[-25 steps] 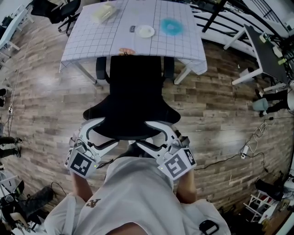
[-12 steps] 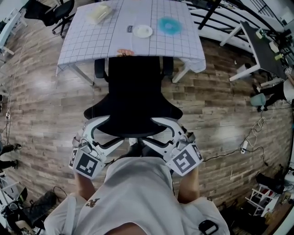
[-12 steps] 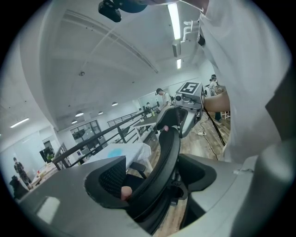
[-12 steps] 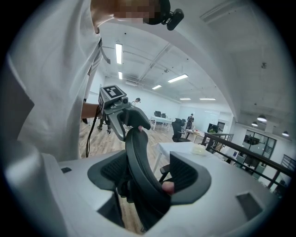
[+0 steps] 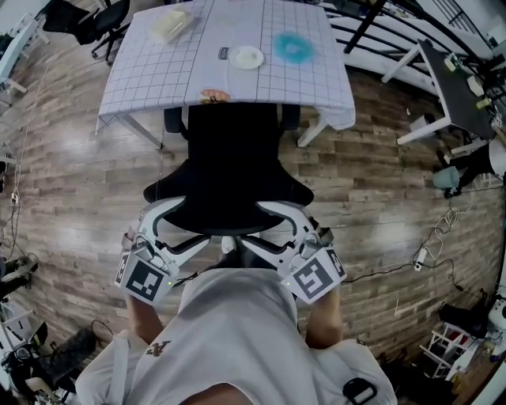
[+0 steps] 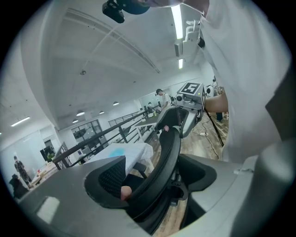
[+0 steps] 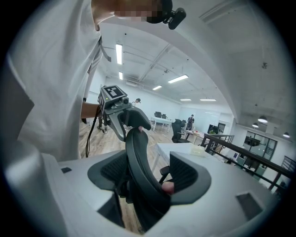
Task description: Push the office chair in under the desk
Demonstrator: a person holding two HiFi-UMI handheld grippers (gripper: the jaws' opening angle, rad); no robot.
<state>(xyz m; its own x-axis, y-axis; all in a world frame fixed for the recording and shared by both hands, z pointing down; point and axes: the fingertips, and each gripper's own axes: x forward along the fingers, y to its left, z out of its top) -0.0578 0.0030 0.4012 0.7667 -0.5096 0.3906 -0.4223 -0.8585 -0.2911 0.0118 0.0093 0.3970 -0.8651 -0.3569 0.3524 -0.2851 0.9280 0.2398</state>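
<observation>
Your left gripper and right gripper sit at the two ends of the backrest's top rim, just in front of your chest. In the left gripper view the black rim runs up between the jaws, which close on it from both sides. The right gripper view shows the same: its jaws pinch the rim, with mesh pads on either flank. Each of these views shows the other gripper at the far end of the rim.

The chair stands square to the desk on the wood floor. Its front edge is tucked beneath the checked cloth's hem, with both armrests right at that edge. Most of the seat and the whole backrest are out on your side. On the desk lie a white plate, a blue ring and a pale bundle.
</observation>
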